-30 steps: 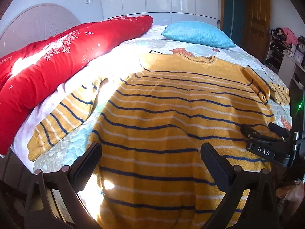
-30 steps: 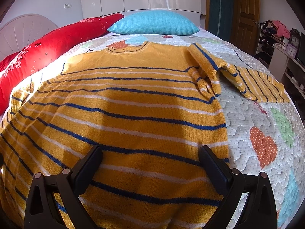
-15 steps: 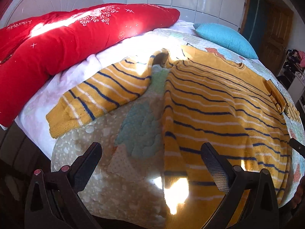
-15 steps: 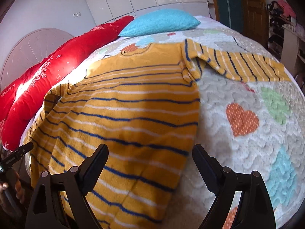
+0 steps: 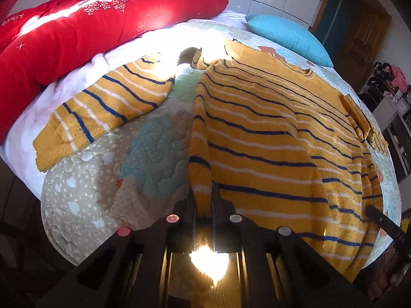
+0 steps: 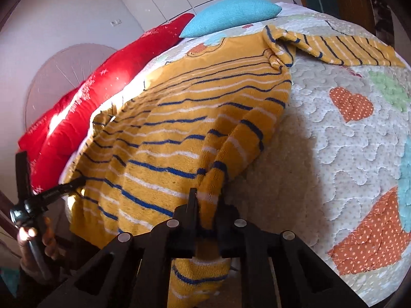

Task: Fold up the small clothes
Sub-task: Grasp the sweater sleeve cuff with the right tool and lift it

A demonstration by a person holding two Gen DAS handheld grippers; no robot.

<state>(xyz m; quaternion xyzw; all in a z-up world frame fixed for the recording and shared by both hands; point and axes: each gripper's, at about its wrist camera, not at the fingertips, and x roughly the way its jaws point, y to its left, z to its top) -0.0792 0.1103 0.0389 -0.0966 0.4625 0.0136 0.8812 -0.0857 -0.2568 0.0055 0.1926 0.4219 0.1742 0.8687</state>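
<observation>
Bedroom setting: a bed covered by a quilted patchwork bedspread (image 5: 154, 159) carries the task item, a mustard sweater (image 5: 269, 128) with blue and white stripes, with a red duvet (image 5: 77, 30) along one side and a turquoise pillow (image 5: 287, 38) at the head. Left wrist view: the sweater lies flat with its front up and neckline toward the pillow; one sleeve (image 5: 102, 107) is spread out sideways on the bedspread, well apart from the body. The left claw (image 5: 204, 205) is closed to a narrow gap on the hem corner nearest it, with fabric pinched between its fingers. The other tool enters at the right edge, at the opposite hem corner. Right wrist view: the right claw (image 6: 206, 205) is likewise closed on its hem corner of the sweater (image 6: 192, 128), and the knit rises from the bedspread (image 6: 334, 154) into the grip in tensioned folds. The far sleeve (image 6: 346, 48) extends outward near the pillow (image 6: 231, 15). Progress assessment: no fold is present; body and both sleeves are unfolded. Both lower corners are secured, which indicates the first fold is at its start. Remaining work, by judgement: fold the sleeves inward, fold the body, and square the resulting stack.
</observation>
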